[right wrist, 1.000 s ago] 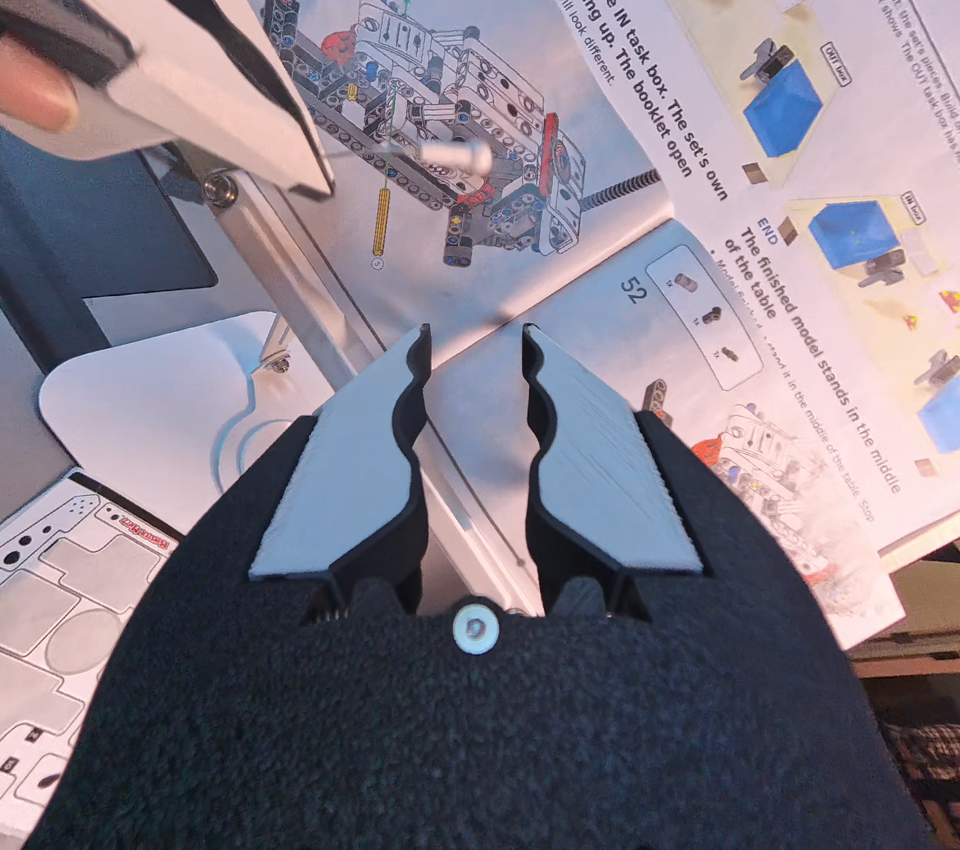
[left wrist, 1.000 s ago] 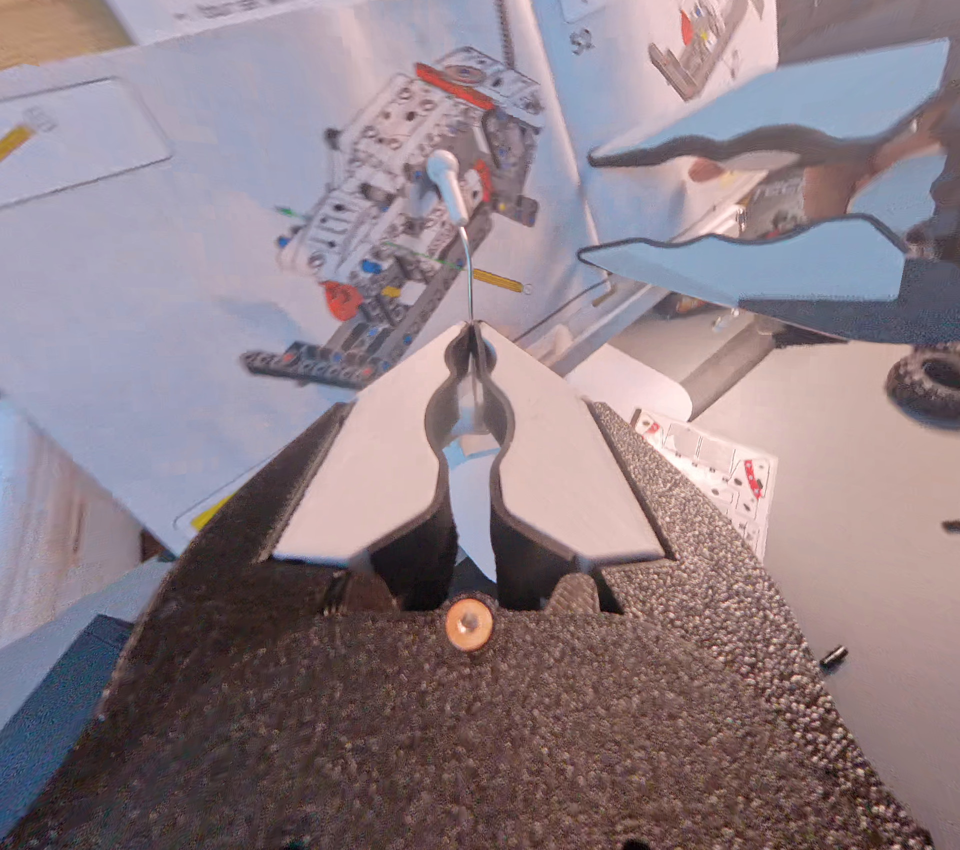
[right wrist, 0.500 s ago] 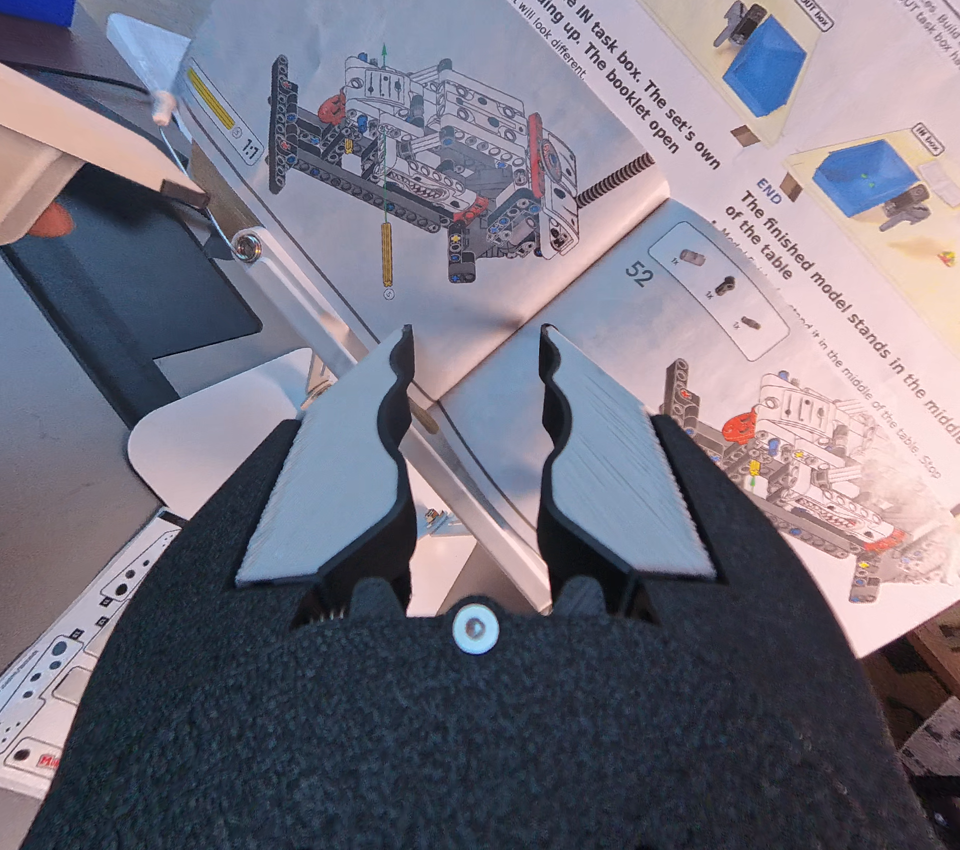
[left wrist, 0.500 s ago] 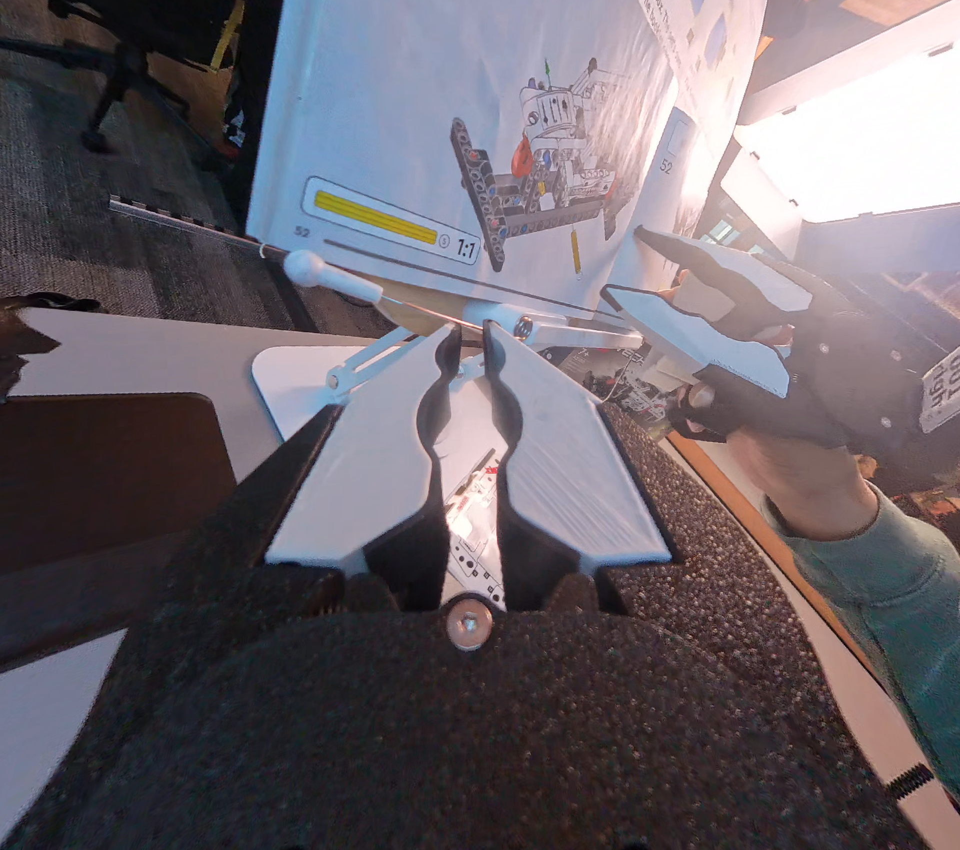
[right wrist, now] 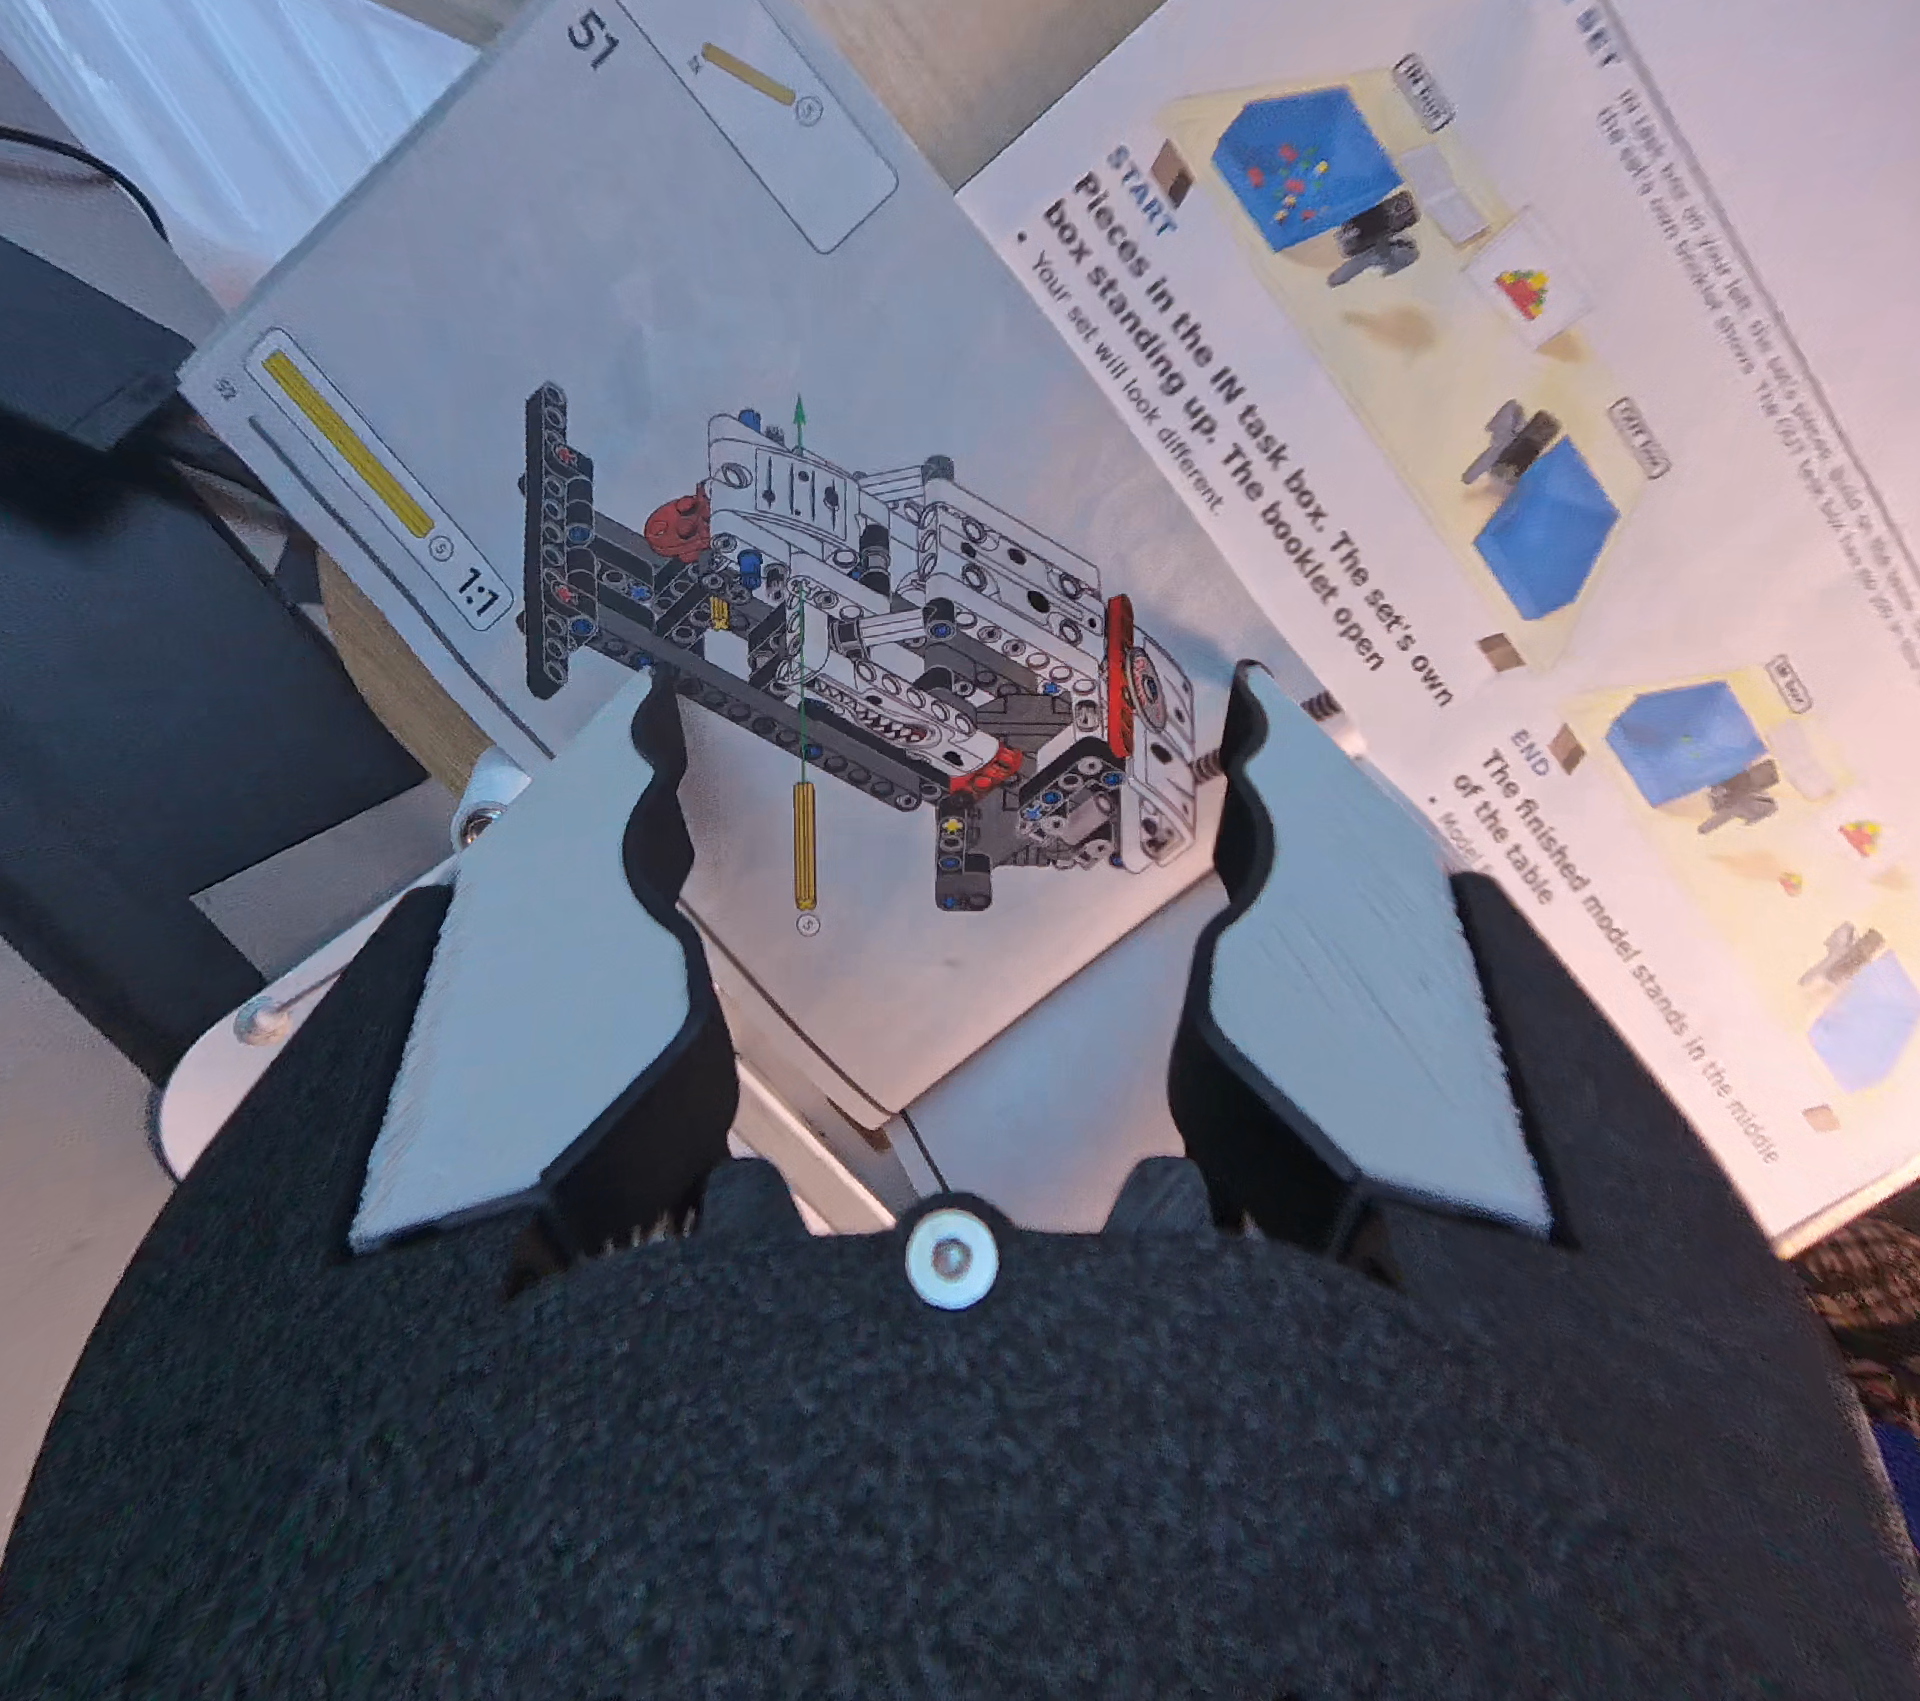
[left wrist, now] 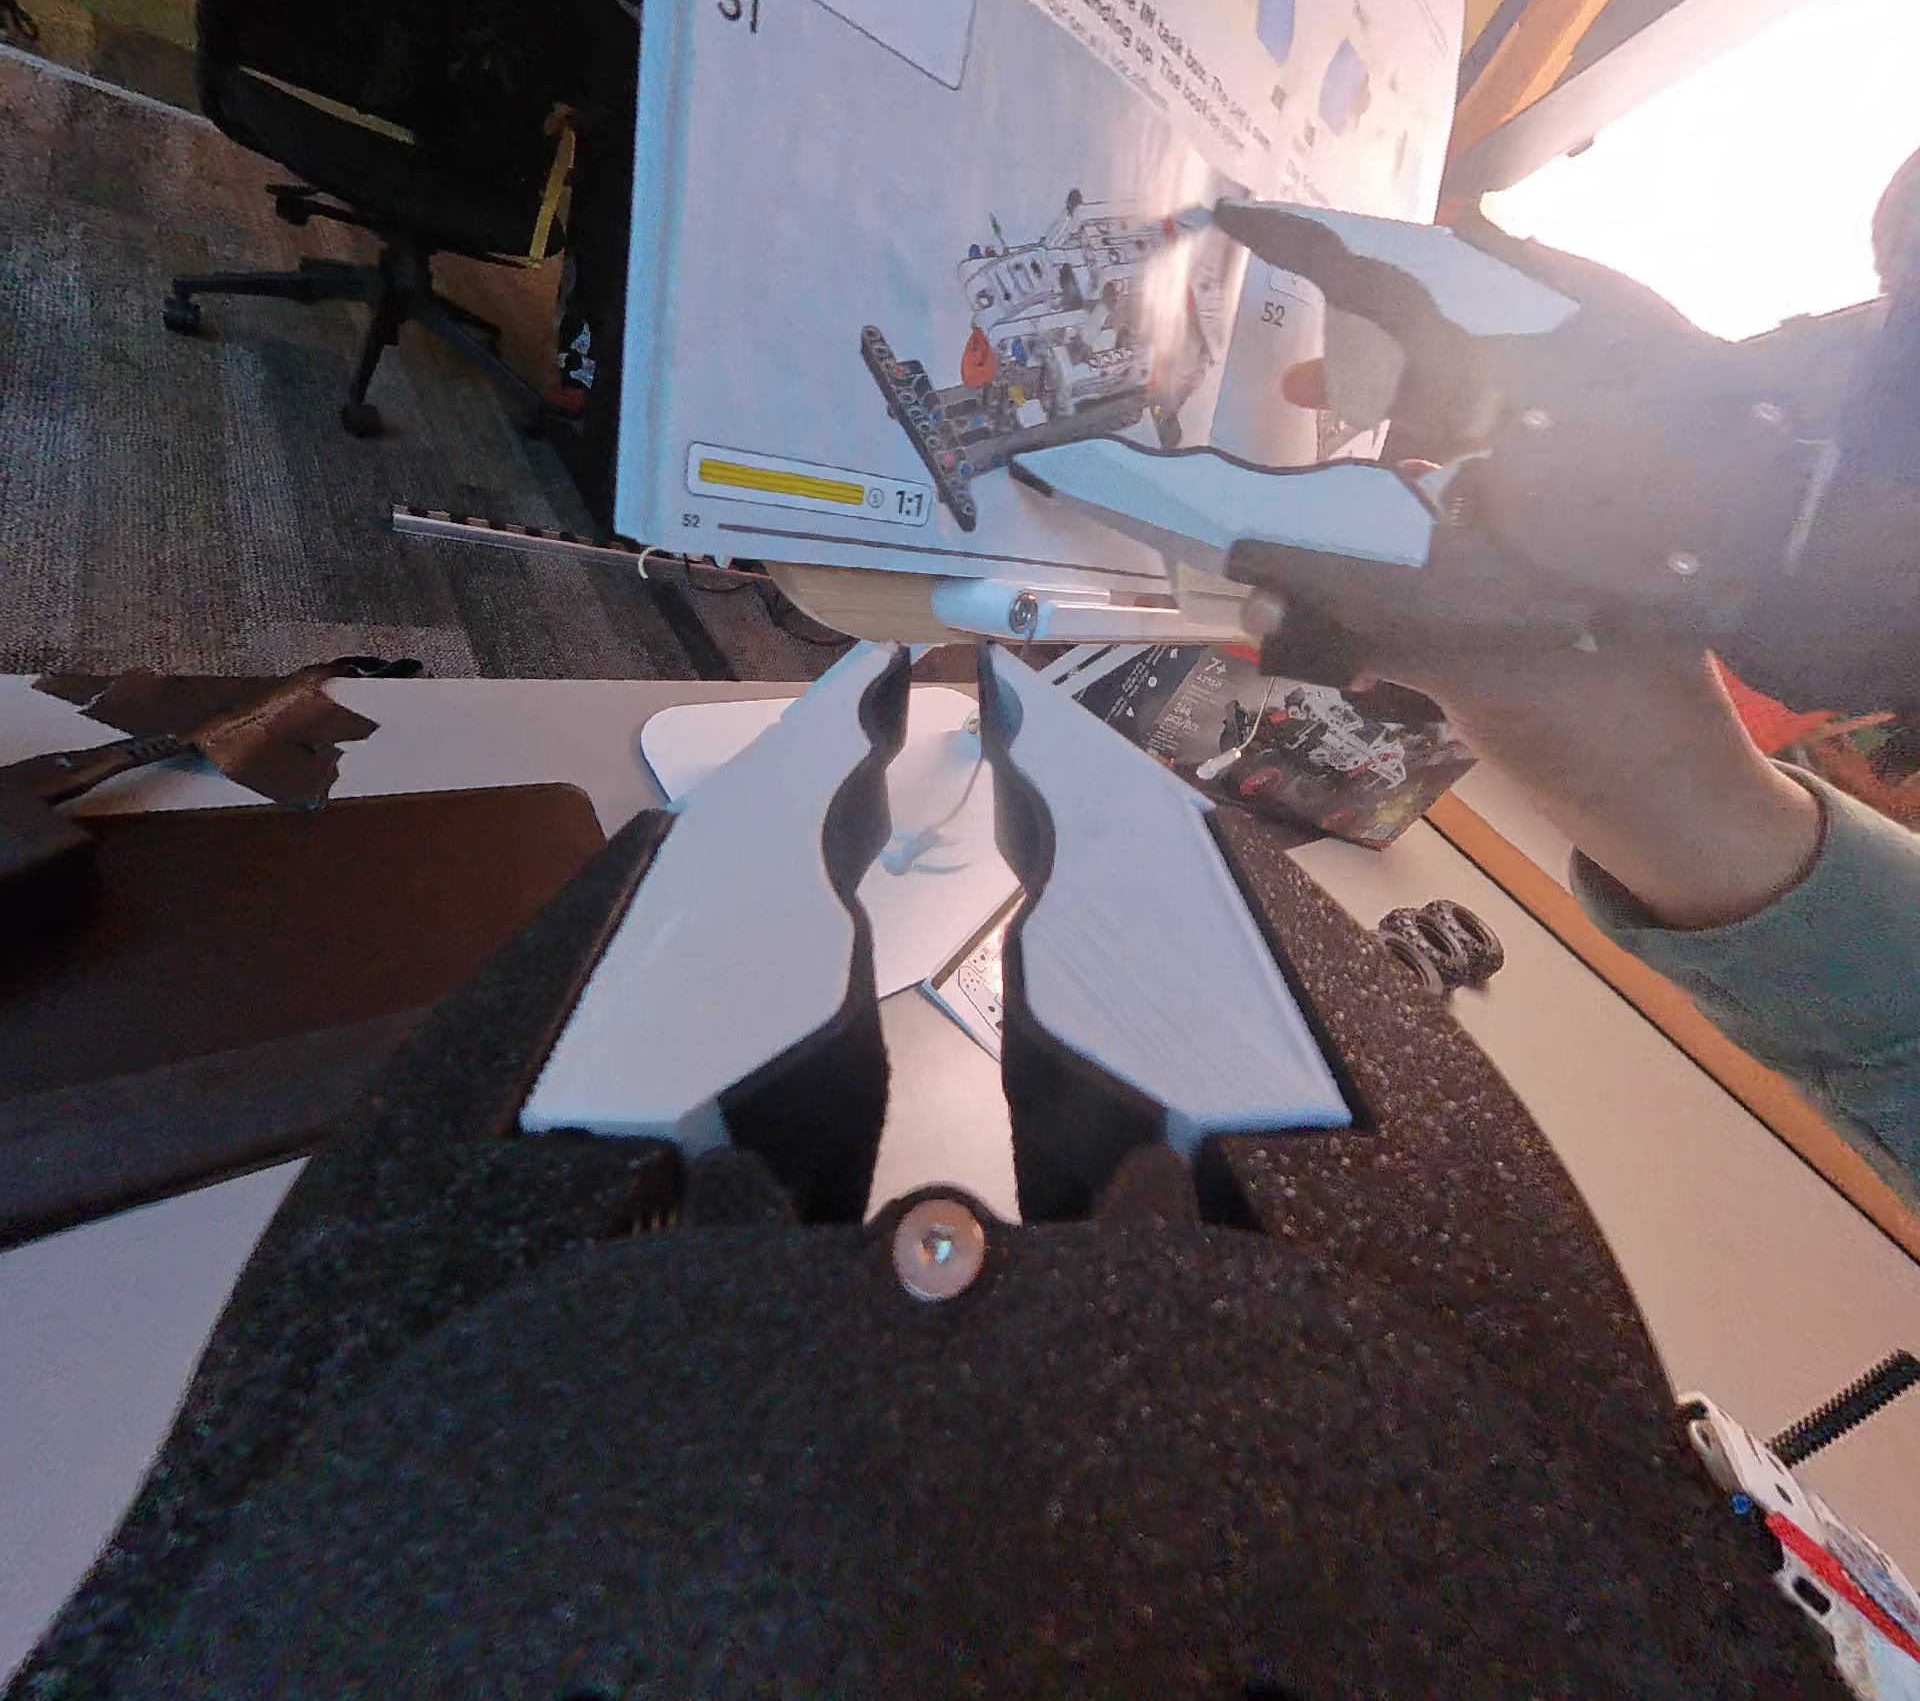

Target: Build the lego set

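Black office chair on grey carpet, behind the table. Dark brown mat flat on the white tabletop, left side; torn brown paper scrap just beyond it. Printed task sheet with blue-box pictures propped upright behind the stand. Bright lit panel at far right. Dark monitor-like slab at left edge.

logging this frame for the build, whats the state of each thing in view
left gripper: open a little, empty
right gripper: open wide, empty, at the booklet page
instruction booklet: open, upright on its stand
book stand: upright on the table
lego box: lying on the table
black tyres: loose on the table
sticker sheet: flat on the table
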Motion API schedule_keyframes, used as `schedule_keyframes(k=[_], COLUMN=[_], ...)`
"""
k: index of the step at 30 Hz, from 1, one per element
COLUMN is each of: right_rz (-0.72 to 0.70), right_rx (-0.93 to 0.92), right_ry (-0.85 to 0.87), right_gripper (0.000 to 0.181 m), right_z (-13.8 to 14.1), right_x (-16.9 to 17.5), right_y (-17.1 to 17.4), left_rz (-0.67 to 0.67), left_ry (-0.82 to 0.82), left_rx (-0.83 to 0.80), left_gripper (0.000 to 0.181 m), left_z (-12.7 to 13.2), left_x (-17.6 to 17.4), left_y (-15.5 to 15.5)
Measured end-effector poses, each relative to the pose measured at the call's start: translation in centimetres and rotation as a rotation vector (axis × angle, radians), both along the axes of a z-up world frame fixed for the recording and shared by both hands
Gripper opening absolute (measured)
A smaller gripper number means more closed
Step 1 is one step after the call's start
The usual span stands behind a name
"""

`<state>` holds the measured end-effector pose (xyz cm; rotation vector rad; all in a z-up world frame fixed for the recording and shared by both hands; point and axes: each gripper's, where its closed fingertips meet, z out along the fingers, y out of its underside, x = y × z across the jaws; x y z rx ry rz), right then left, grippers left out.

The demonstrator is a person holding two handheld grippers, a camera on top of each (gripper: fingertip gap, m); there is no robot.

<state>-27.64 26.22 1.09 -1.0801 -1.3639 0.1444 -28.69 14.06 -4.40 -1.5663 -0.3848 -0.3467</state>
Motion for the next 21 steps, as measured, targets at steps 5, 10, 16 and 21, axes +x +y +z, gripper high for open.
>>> schedule_keyframes(k=[5,10,16,21], right_rz=[0.008,0.033,0.064,0.069], right_rx=[-0.016,0.006,-0.017,-0.025], right_ry=[-0.006,-0.026,-0.039,-0.055], right_gripper=[0.084,0.054,0.045,0.048], right_z=[-0.7,-1.1,-1.0,-1.6], right_x=[-0.4,0.3,0.8,1.4], right_y=[-0.2,-0.5,-0.3,-0.3], left_rz=[-0.018,-0.317,-0.772,-0.754], left_ry=[0.12,0.148,0.158,0.206], left_rx=[-0.039,-0.071,-0.281,-0.5], left_gripper=[0.017,0.022,0.042,0.052], left_z=[0.3,0.9,-2.2,-8.9], left_x=[0.7,6.7,22.0,26.9], left_y=[-0.9,-1.6,-8.5,-12.0])
